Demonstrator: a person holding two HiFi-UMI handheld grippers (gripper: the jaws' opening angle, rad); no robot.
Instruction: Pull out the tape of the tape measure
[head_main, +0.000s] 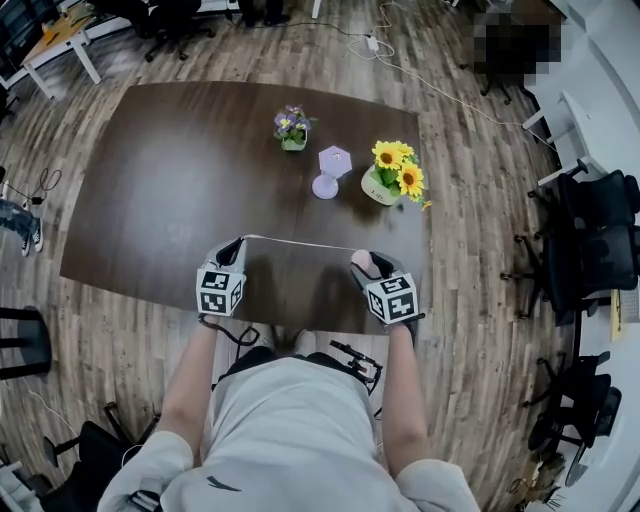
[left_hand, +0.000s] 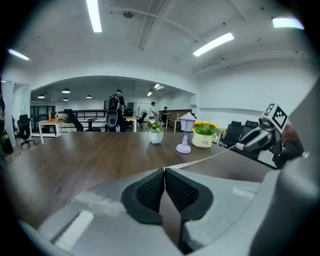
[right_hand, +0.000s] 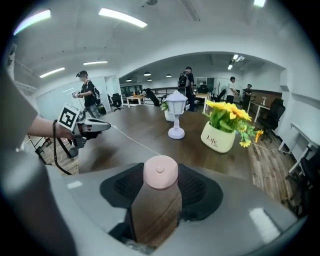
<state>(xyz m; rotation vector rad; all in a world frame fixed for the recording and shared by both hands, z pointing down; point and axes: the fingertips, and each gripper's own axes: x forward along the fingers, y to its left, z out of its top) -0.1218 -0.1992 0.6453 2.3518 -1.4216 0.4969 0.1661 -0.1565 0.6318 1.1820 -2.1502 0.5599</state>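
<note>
A thin white tape (head_main: 300, 243) stretches between my two grippers above the near part of the dark table (head_main: 160, 190). My left gripper (head_main: 238, 243) is shut on the tape's end; in the left gripper view its pads (left_hand: 150, 192) meet on the tape (left_hand: 200, 158), which runs off to the right. My right gripper (head_main: 362, 262) is shut on the round pink tape measure (right_hand: 160, 171), the case sitting between its pads. In the right gripper view the tape (right_hand: 132, 140) leads left to the left gripper (right_hand: 107, 126).
On the table's far side stand a small pot of purple flowers (head_main: 292, 127), a lilac lantern-shaped ornament (head_main: 331, 170) and a white pot of yellow sunflowers (head_main: 393, 174). Black office chairs (head_main: 600, 240) line the right. People stand far off in the room.
</note>
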